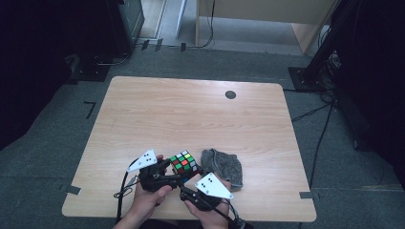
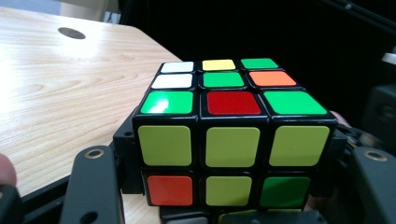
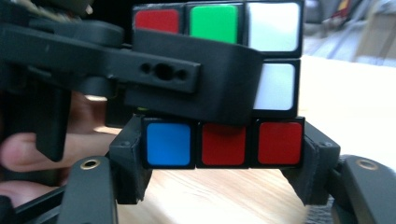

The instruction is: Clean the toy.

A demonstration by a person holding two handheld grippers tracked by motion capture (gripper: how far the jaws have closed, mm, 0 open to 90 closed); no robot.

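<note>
Two sets of fingers are clamping one puzzle cube (image 1: 184,162) from opposite sides. In the left gripper view, the left gripper (image 2: 219,186) is pressing its black fingers (image 2: 93,186) against the flanks of the cube's upper layers, at 9 and 3 o'clock of the yellow face. In the right gripper view, the right gripper (image 3: 223,163) is closing its fingers (image 3: 128,163) on the bottom layer alone, on either side of the blue and red stickers, while a finger of the left gripper is crossing the layers above.

Outward from the grips, the cube is sitting at about 6 o'clock of the bench (image 1: 191,109), between the left gripper (image 1: 160,174) and the right gripper (image 1: 200,183), low over the wood; whether it is touching cannot be told. A crumpled grey cloth (image 1: 223,164) is lying just beside the cube at its 3 o'clock. A dark round cap (image 1: 230,94) is sitting well apart, toward 1 o'clock.

Handling, as a judgement: the cube is probably light and rigid, with smooth stickers that may be slippery under hard pads. Its layers are turning freely by design, so a hold spanning two layers is likely locking them, whereas a hold on one layer is leaving it free to twist. Taking hold flat on opposite side faces, not on corners, is looking safest.
</note>
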